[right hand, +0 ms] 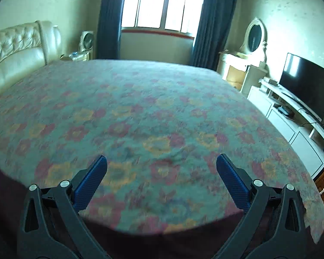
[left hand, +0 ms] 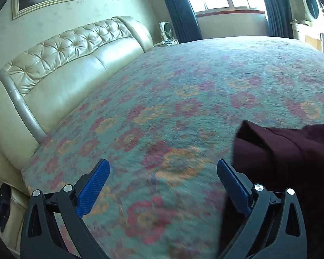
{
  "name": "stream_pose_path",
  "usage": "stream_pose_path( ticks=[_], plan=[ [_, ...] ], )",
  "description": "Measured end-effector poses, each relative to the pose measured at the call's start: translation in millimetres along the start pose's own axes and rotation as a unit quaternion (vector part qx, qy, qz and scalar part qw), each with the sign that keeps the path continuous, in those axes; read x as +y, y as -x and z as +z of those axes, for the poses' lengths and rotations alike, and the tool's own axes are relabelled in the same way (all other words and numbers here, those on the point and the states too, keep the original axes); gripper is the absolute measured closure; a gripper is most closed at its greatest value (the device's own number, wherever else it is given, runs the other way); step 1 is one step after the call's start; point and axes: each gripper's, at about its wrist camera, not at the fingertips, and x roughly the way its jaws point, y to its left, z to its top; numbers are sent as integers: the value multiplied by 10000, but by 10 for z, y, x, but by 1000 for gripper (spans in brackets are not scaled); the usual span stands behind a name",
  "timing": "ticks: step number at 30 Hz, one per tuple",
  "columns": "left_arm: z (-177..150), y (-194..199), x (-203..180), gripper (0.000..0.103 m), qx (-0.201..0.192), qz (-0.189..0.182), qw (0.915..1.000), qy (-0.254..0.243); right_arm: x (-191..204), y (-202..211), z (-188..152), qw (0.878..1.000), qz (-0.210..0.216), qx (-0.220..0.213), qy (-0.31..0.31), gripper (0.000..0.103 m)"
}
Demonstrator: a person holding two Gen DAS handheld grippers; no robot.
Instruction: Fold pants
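While both hang over the bed (right hand: pixel 140 99), left gripper (left hand: pixel 163 168) and right gripper (right hand: pixel 161 164) gape wide, empty; pants (left hand: pixel 287 151) lie on bed, just right of left gripper

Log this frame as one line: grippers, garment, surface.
left gripper: open, empty | right gripper: open, empty | dark maroon fabric pants: bunched, ungrasped | floral teal bedspread: under both
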Motion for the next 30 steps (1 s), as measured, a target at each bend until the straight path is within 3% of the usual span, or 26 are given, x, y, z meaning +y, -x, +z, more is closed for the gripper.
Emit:
stream_pose_path(
  ticks=[2, 5, 8, 11, 14, 19, 24, 30],
  plan=[
    [-144, 212, -137, 4, 214, -641, 9976, 171, 28, 221, -534, 9992, 65, 398, -78, 2],
    [-340, 407, -385, 4, 647, -1376, 9875, 414, -19, 416, -1118, 9929, 228, 1065, -482, 2],
    [-522, 628, -654, 4, 917, -1827, 9786, 216, -46, 565, -1441, 9866, 222, 1431, -753, 2],
    [-733, 842, -807, 4, 1119, -2158, 9695, 298, -51, 791, -1590, 9860, 197, 1450, -796, 2],
    [-898, 1000, -850, 4, 1339, -2253, 9637, 514, -76, 952, -1650, 9853, 242, 1416, -925, 2],
    [-1041, 1134, -894, 4, 1282, -2086, 9687, 408, -40, 1084, -1749, 9829, 387, 1360, -1183, 2],
    [-1030, 1237, -948, 4, 1192, -2179, 9684, 232, 134, 1153, -1787, 9891, 358, 1186, -799, 2],
    [-1019, 1380, -992, 4, 962, -2113, 9726, 74, 197, 1190, -1826, 9889, 367, 1196, -797, 2]
  ],
)
